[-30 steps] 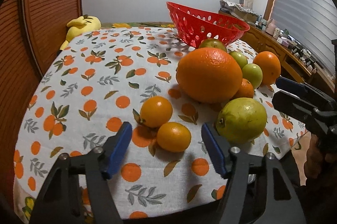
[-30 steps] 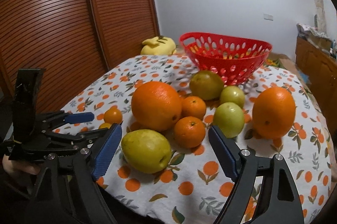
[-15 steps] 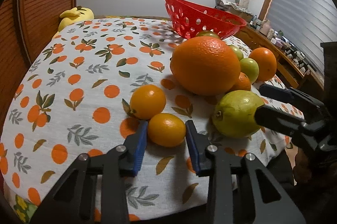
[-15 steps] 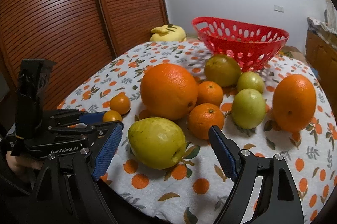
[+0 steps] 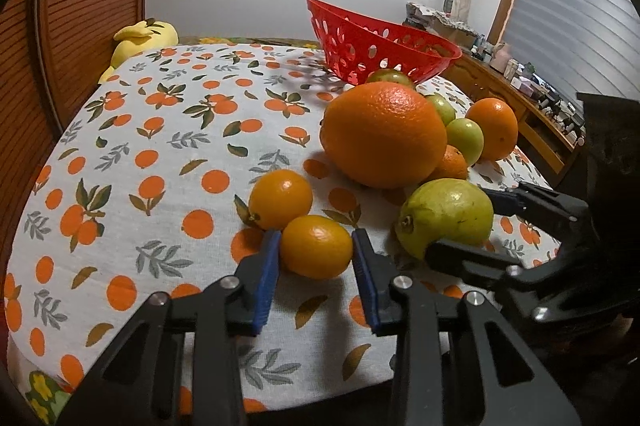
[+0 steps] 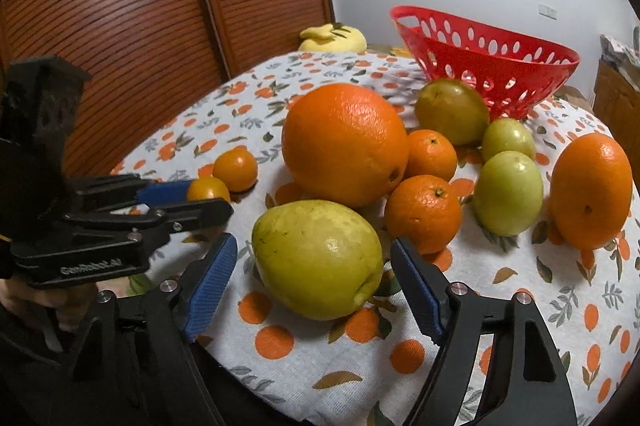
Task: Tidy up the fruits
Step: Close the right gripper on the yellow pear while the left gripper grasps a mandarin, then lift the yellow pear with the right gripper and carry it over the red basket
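My left gripper (image 5: 316, 250) is shut on a small orange (image 5: 316, 246) that rests on the patterned tablecloth (image 5: 160, 154) near the table's front edge. Both blue pads press its sides. The right wrist view shows the same left gripper (image 6: 208, 198) pinching that small orange (image 6: 208, 188). A yellow-green guava (image 6: 316, 258) lies between the fingers of my right gripper (image 6: 314, 248). Its jaws are closing, with a gap still on each side of the fruit. The red perforated basket (image 6: 480, 66) stands at the back, nothing visible inside.
A big orange (image 6: 344, 146), a second small orange (image 5: 280, 198), two mandarins (image 6: 424, 214), green fruits (image 6: 508, 198) and another orange (image 6: 592, 190) crowd behind the guava. A yellow plush toy (image 5: 144, 38) lies at the far edge. Slatted wooden doors stand to the left.
The left jaws closed from wide open onto the small orange. My right gripper sank and moved in until its fingers flank the guava, and its jaws narrowed.
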Demonstrator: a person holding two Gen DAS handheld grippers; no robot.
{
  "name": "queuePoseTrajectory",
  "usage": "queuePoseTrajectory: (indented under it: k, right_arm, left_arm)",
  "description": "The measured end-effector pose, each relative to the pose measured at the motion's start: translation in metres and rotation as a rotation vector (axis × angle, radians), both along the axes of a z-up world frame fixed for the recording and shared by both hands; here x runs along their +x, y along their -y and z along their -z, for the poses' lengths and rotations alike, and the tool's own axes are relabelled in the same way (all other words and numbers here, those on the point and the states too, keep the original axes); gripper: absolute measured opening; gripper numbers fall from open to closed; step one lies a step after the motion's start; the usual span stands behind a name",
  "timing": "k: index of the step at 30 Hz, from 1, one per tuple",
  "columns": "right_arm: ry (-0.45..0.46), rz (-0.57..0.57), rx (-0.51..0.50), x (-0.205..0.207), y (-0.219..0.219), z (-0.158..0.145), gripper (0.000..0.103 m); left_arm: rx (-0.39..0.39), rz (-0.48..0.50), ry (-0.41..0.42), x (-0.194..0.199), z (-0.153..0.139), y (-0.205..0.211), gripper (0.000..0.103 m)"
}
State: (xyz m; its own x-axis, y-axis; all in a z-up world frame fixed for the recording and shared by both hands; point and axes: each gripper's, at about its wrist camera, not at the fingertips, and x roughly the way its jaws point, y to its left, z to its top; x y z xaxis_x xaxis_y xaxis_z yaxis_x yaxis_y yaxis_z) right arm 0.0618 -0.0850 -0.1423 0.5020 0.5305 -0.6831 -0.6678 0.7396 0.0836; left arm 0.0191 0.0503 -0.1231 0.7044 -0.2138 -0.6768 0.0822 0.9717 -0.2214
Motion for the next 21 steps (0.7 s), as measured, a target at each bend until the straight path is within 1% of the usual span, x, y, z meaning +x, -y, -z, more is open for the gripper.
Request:
queuePoseTrajectory:
  k: [3,5,9,13,17,21]
  right_arm:
    - [-0.003,-0.004,-0.020,0.002,-0.003,0.004,0.075]
    - [-0.011,-0.007,-0.022,0.003,-0.003,0.007,0.068]
    - [-0.017,-0.011,-0.007,0.003,-0.001,0.006,0.068]
    - [-0.010,-0.018,0.016,0.000,0.004,-0.001,0.068]
    - [0.010,-0.022,0.038,-0.004,0.011,-0.012,0.068]
    - [0.032,-0.012,0.077,-0.003,0.025,-0.031,0.068]
  left_arm:
    - [0.000,0.001,0.005,-0.001,-0.002,0.000,0.034]
    - [-0.001,0.002,0.008,-0.001,-0.003,0.000,0.034]
    - [0.001,0.004,0.014,-0.003,-0.005,0.001,0.034]
    - [0.000,0.007,0.027,-0.005,-0.011,0.002,0.034]
    - [-0.007,0.011,0.041,-0.006,-0.018,0.003,0.034]
    - [-0.007,0.021,0.068,-0.004,-0.031,0.007,0.034]
